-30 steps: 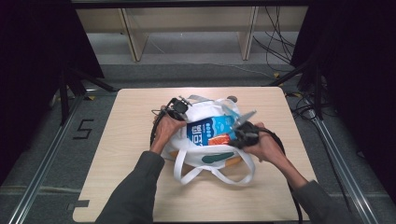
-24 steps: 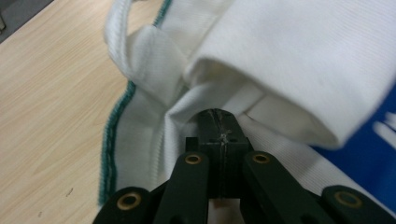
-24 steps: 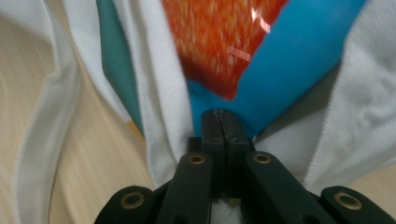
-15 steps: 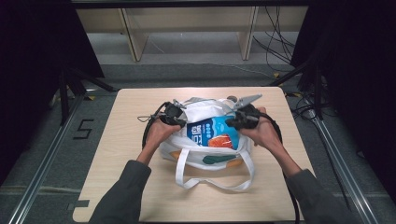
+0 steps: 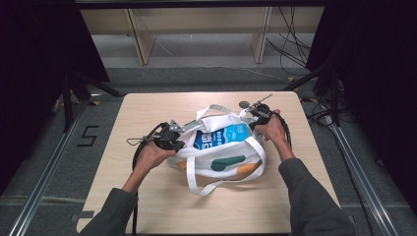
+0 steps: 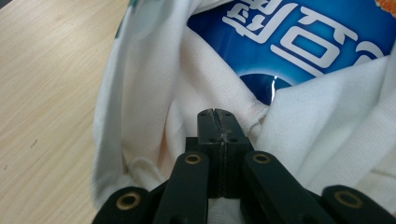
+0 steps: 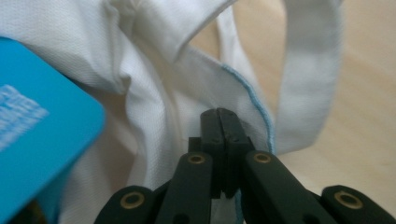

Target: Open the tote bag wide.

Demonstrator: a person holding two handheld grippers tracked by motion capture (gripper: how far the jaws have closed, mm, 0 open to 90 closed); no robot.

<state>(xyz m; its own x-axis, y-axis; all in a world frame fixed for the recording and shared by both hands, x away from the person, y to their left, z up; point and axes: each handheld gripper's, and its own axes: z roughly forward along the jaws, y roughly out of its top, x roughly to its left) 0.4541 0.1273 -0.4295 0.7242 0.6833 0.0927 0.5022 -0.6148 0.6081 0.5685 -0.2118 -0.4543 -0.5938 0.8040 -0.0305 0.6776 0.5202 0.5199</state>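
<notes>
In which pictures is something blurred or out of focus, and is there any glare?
High view: even light, sharp white bag, dark surroundings. Left gripper view: the jaws of the left hand-held gripper are sharp, with a small glare spot on the blue package. Right gripper view: the blue package and the strap are soft, out of focus.

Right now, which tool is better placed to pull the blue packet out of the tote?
Neither is free: left tool and right tool are both shut on the tote bag. Probably left; the blue packet lies just beyond its tips.
</notes>
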